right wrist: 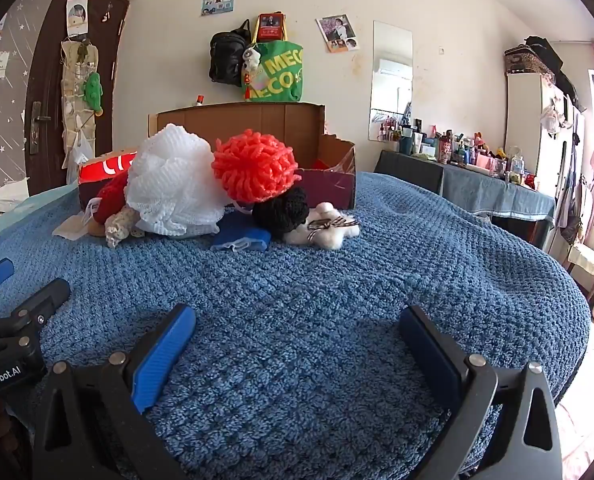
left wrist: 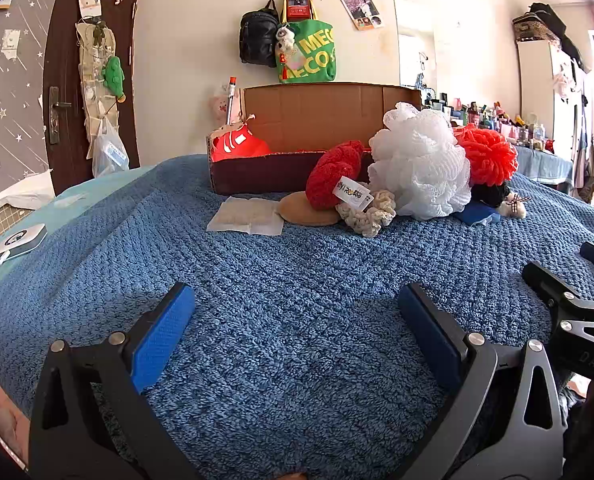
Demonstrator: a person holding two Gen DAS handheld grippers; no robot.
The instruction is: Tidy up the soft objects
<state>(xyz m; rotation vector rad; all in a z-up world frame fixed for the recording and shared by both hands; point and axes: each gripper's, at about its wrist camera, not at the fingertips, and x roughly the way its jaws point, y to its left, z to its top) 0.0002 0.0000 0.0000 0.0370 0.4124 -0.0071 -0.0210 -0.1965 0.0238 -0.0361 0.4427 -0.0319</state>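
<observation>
A pile of soft things lies on the blue blanket (left wrist: 297, 280) in front of an open cardboard box (left wrist: 321, 116). It holds a white mesh puff (left wrist: 421, 164), an orange-red puff (left wrist: 487, 156), a red knitted piece (left wrist: 333, 174), a cream crochet piece (left wrist: 371, 212), a tan pad (left wrist: 307, 210), a black knit (right wrist: 283, 210), a blue cloth (right wrist: 241, 238) and a small white plush (right wrist: 325, 228). A red soft item (left wrist: 237, 146) lies inside the box. My left gripper (left wrist: 297, 320) and right gripper (right wrist: 297, 328) are both open and empty, low over the blanket, well short of the pile.
A flat white packet (left wrist: 247, 220) lies left of the pile. A white device with a cable (left wrist: 17, 240) sits at the bed's left edge. A door (left wrist: 93, 80) is at the left; a cluttered table (right wrist: 477, 160) stands at the right. Bags (right wrist: 273, 68) hang above the box.
</observation>
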